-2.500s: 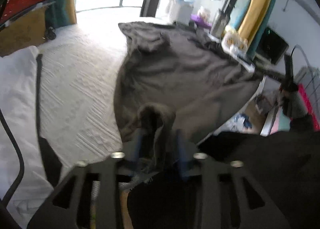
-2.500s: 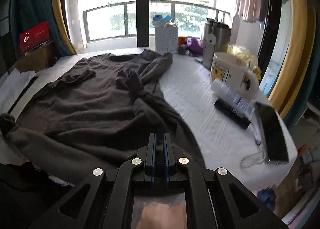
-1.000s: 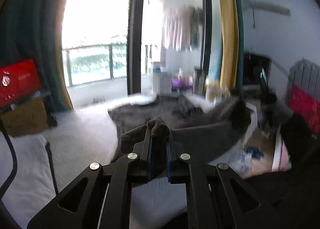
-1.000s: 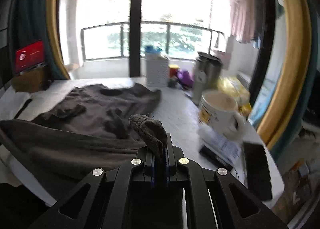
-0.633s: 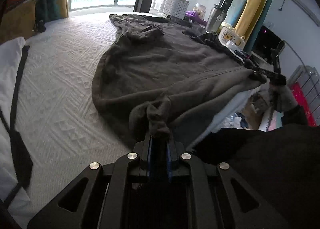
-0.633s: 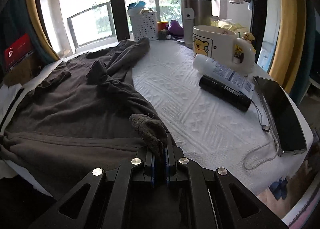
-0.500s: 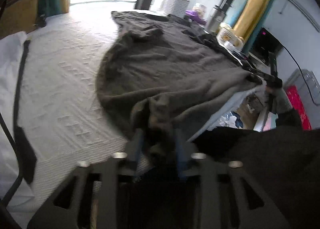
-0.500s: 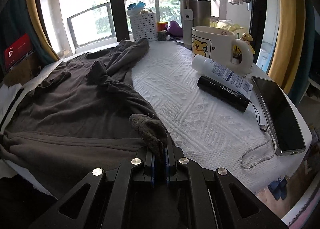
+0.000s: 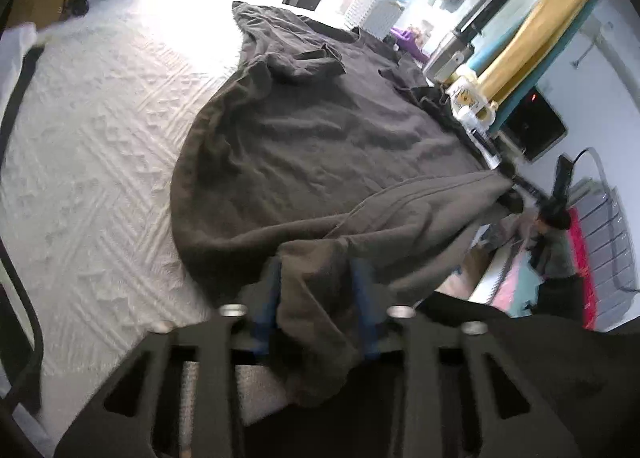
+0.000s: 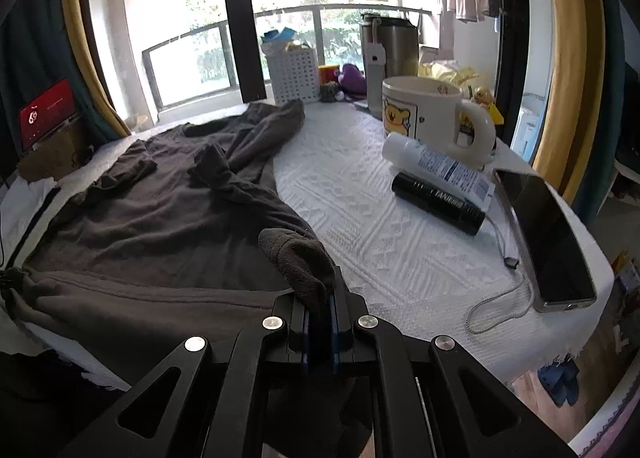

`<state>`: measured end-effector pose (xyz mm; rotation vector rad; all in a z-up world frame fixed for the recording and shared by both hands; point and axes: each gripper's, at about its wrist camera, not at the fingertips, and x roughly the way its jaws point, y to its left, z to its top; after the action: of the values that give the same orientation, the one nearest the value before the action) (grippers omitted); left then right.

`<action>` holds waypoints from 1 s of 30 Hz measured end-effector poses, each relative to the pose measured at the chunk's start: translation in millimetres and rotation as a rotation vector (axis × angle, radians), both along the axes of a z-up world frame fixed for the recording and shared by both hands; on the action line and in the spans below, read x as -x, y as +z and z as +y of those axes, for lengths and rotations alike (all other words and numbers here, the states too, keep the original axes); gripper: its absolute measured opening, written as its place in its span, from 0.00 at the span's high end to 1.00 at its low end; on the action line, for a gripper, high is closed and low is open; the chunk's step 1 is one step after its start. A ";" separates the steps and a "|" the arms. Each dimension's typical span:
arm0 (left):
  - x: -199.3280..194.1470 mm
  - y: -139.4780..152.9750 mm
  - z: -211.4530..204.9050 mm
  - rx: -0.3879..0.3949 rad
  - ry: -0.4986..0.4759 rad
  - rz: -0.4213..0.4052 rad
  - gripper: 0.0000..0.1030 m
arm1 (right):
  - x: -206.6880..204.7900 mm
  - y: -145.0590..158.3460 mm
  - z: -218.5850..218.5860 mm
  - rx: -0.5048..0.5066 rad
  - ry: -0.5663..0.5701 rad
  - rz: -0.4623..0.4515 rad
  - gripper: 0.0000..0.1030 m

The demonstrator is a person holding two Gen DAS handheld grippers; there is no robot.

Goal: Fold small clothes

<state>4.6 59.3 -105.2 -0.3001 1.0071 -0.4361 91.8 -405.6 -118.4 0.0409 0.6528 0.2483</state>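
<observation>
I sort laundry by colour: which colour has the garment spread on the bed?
The garment is plain dark grey-brown, without pattern. The right wrist view shows it best.

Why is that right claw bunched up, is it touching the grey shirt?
Touching: in the right wrist view, the right gripper is clamped on a bunched corner of the grey shirt.

One dark grey cotton garment (image 10: 160, 218). One white bear-print ceramic mug (image 10: 424, 114). One white plastic bottle (image 10: 436, 168). One black cylindrical tube (image 10: 438, 202). One black smartphone (image 10: 548, 234). One white perforated plastic basket (image 10: 294, 76). One steel kettle (image 10: 390, 46). Two tongs: left (image 9: 316, 278), right (image 10: 320, 298).
</observation>
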 end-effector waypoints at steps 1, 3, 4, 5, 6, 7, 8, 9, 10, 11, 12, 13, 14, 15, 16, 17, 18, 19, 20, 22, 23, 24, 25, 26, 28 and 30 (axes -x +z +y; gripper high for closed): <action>2.1 3.9 -3.0 -0.007 -0.011 -0.022 0.83 | 1.5 3.3 -0.1 0.000 0.002 -0.008 0.93; 10.1 16.8 -9.4 -0.045 -0.037 -0.086 0.84 | 6.3 14.4 0.3 0.006 0.010 -0.032 0.93; 14.7 26.2 -12.8 -0.077 -0.046 -0.121 0.84 | 8.3 20.2 1.1 0.012 0.011 -0.045 0.93; 17.8 34.4 -14.0 -0.092 -0.047 -0.153 0.84 | 10.3 26.3 2.0 0.018 0.013 -0.059 0.93; 22.6 46.3 -14.6 -0.104 -0.042 -0.197 0.84 | 11.4 30.5 3.0 0.022 0.014 -0.068 0.93; 24.4 53.4 -14.4 -0.115 -0.036 -0.225 0.86 | 13.6 39.0 4.6 0.030 0.016 -0.087 0.93; 27.7 63.9 -15.5 -0.136 -0.026 -0.269 0.87 | 14.0 43.5 5.0 0.034 0.017 -0.097 0.93; 30.0 70.5 -15.3 -0.147 -0.019 -0.300 0.87 | 15.1 49.6 5.9 0.039 0.018 -0.111 0.93; 33.0 80.6 -16.4 -0.161 -0.009 -0.345 0.87 | 16.3 57.6 7.3 0.046 0.019 -0.129 0.93; 35.4 89.9 -17.8 -0.174 0.002 -0.386 0.87 | 16.9 61.7 7.7 0.049 0.020 -0.137 0.93; 36.5 95.0 -17.6 -0.185 0.009 -0.411 0.87 | 17.2 68.9 9.4 0.058 0.021 -0.153 0.93; 37.9 101.6 -18.3 -0.206 0.018 -0.444 0.87 | 17.0 72.8 10.0 0.062 0.022 -0.162 0.93; 38.5 107.3 -19.0 -0.228 0.027 -0.478 0.87 | 16.9 76.9 10.5 0.065 0.024 -0.172 0.93; 36.4 110.5 -19.7 -0.244 0.032 -0.497 0.87 | 16.4 81.2 11.5 0.069 0.026 -0.182 0.93; 35.3 114.2 -20.2 -0.261 0.043 -0.520 0.87 | 15.0 86.1 13.0 0.074 0.028 -0.192 0.93; 33.1 117.3 -19.7 -0.270 0.055 -0.538 0.87 | 13.2 89.6 14.2 0.077 0.028 -0.199 0.93; 30.6 117.9 -18.9 -0.276 0.061 -0.549 0.87 | 11.0 93.2 15.5 0.079 0.030 -0.205 0.93; 26.8 119.1 -17.8 -0.286 0.070 -0.561 0.87 | 8.3 96.8 17.3 0.082 0.033 -0.212 0.93; 23.2 119.4 -16.2 -0.298 0.080 -0.571 0.87 | 6.2 99.2 18.4 0.084 0.036 -0.216 0.93; 16.5 120.1 -14.2 -0.315 0.094 -0.584 0.87 | -0.4 103.7 23.2 0.093 0.044 -0.222 0.93; 13.2 120.5 -12.7 -0.317 0.098 -0.591 0.87 | -3.3 104.8 25.6 0.095 0.048 -0.223 0.93; 11.1 120.5 -13.6 -0.321 0.099 -0.595 0.87 | -5.4 105.7 27.6 0.096 0.051 -0.223 0.93; 7.8 121.2 -13.3 -0.329 0.102 -0.601 0.87 | -9.2 107.0 30.2 0.098 0.056 -0.223 0.93; 4.1 122.1 -12.9 -0.337 0.106 -0.604 0.87 | -12.0 107.8 32.0 0.099 0.058 -0.221 0.93; -1.3 123.9 -12.2 -0.336 0.112 -0.606 0.87 | -18.3 110.3 36.1 0.100 0.063 -0.222 0.93; -5.7 124.3 -10.3 -0.332 0.115 -0.609 0.87 | -24.1 112.3 38.8 0.099 0.067 -0.222 0.93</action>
<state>10.3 49.0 19.1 0.0775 0.4489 -0.2248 115.9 -366.8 -6.1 -0.1028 0.4449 0.2806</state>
